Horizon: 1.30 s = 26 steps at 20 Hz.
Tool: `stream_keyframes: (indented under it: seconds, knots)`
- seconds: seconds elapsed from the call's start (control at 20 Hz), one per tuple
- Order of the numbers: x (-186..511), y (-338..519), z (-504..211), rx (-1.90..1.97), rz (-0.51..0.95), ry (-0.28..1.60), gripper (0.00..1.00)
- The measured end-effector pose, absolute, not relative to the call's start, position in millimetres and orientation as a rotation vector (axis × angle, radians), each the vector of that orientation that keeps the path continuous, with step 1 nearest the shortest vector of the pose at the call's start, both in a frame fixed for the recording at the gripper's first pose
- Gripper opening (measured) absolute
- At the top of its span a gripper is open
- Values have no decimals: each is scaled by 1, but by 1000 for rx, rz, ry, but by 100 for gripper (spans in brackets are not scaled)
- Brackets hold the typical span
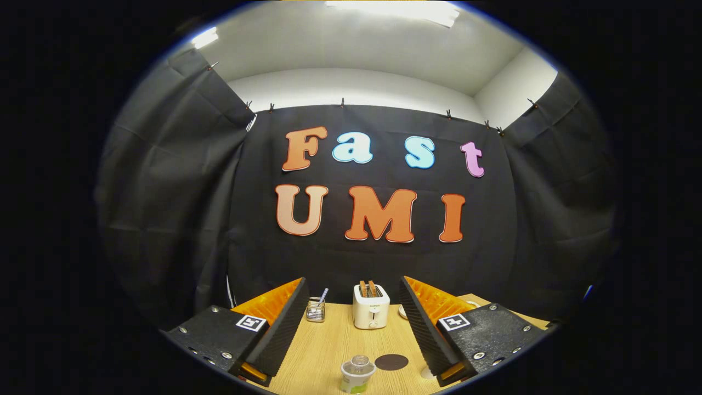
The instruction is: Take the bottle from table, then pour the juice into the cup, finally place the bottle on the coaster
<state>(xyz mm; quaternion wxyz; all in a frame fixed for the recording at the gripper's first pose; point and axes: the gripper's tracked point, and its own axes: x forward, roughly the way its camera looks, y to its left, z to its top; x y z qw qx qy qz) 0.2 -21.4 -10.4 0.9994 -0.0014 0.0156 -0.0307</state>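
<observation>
bottle [357, 374]: clear, upright on table, between the fingers | coaster [391, 362]: dark round, flat, just beside it

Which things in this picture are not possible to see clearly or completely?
- Bottle, gripper view: lower part cut off by the edge; juice level unclear.
- Cup: mostly hidden behind one finger of the open gripper.
- Plate beside the toaster: hidden behind that finger.
- Wire holder: contents too small.
</observation>
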Motion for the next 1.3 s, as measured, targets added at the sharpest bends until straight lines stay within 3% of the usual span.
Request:
stream_keyframes:
  seconds: [1.3]
  knots:
    - [-3,-31,-11,13,-91,25,98]
